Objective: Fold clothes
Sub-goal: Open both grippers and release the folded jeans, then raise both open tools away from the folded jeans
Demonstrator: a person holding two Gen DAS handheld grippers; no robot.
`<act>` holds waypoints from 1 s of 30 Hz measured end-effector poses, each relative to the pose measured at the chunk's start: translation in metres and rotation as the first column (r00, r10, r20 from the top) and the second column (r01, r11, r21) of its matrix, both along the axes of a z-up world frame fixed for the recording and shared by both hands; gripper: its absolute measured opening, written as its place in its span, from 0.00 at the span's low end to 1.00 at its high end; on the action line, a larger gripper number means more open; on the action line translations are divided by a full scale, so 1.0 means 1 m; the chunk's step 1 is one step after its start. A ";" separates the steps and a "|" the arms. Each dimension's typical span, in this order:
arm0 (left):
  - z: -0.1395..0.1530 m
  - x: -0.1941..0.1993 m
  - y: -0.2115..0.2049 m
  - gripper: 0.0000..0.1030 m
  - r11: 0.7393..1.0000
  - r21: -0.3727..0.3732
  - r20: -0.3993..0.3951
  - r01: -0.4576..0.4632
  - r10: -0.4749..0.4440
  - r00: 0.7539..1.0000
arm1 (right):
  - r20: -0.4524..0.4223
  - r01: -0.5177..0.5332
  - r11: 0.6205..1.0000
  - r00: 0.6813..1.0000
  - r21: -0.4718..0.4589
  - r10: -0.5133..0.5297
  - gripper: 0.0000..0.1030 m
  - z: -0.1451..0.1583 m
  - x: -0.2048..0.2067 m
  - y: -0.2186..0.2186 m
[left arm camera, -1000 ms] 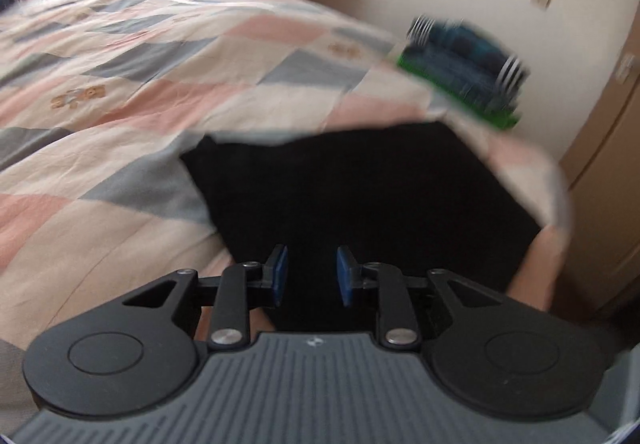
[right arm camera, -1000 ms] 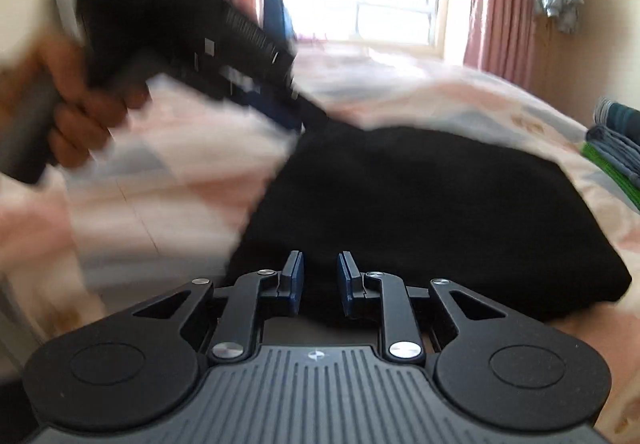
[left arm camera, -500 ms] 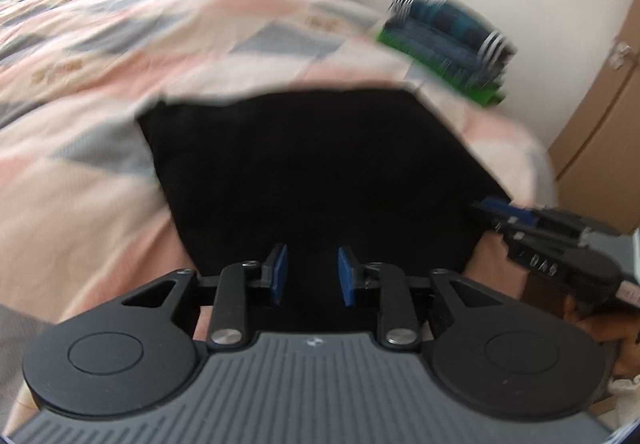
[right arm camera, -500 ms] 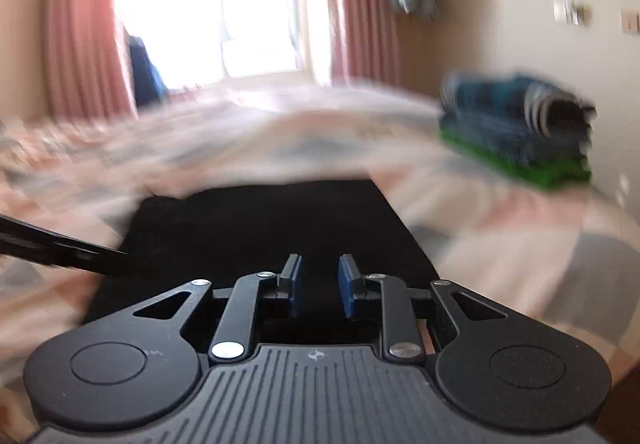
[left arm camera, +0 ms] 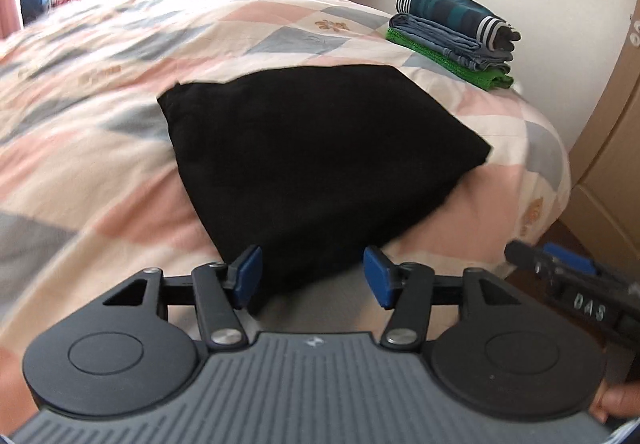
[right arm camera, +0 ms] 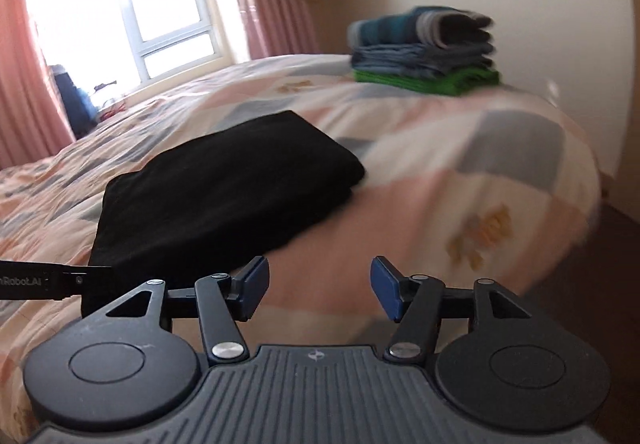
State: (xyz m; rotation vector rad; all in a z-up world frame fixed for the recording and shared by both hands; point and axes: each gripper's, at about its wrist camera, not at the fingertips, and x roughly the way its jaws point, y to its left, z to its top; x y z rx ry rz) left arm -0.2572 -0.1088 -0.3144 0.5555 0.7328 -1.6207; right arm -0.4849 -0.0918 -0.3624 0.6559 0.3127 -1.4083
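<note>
A black garment [left arm camera: 316,160] lies folded into a thick rectangle on the patchwork quilt [left arm camera: 120,56]. It also shows in the right wrist view [right arm camera: 216,196]. My left gripper [left arm camera: 312,276] is open and empty, just short of the garment's near corner. My right gripper [right arm camera: 316,284] is open and empty, to the right of the garment's near edge, above bare quilt [right arm camera: 460,172]. The right gripper's body [left arm camera: 580,284] shows at the right edge of the left wrist view. The left gripper's tip [right arm camera: 56,278] shows at the left edge of the right wrist view.
A stack of folded clothes [left arm camera: 456,36], striped on top and green at the bottom, sits near the bed's far corner; it also shows in the right wrist view [right arm camera: 424,48]. A wooden cabinet [left arm camera: 608,148] stands to the right. A window [right arm camera: 160,4] with pink curtains is behind.
Both grippers have opened from nearly shut and pulled back from the black garment. The garment now lies folded and still on the quilt.
</note>
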 end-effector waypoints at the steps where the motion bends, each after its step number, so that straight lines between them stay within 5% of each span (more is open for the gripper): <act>1: 0.002 -0.002 0.004 0.52 1.000 0.005 -0.007 -0.008 0.008 1.000 | 0.005 0.014 1.000 1.000 0.012 -0.014 0.64 0.002 -0.003 0.007; 7: 0.018 -0.020 0.035 0.64 1.000 -0.027 0.013 0.011 -0.011 1.000 | -0.069 0.076 0.997 0.995 0.009 -0.075 0.89 0.035 -0.005 0.045; 30: 0.065 -0.021 0.122 0.73 0.990 -0.139 0.047 0.007 0.000 0.999 | -0.088 0.069 0.994 0.993 -0.079 -0.076 0.98 0.089 0.009 0.123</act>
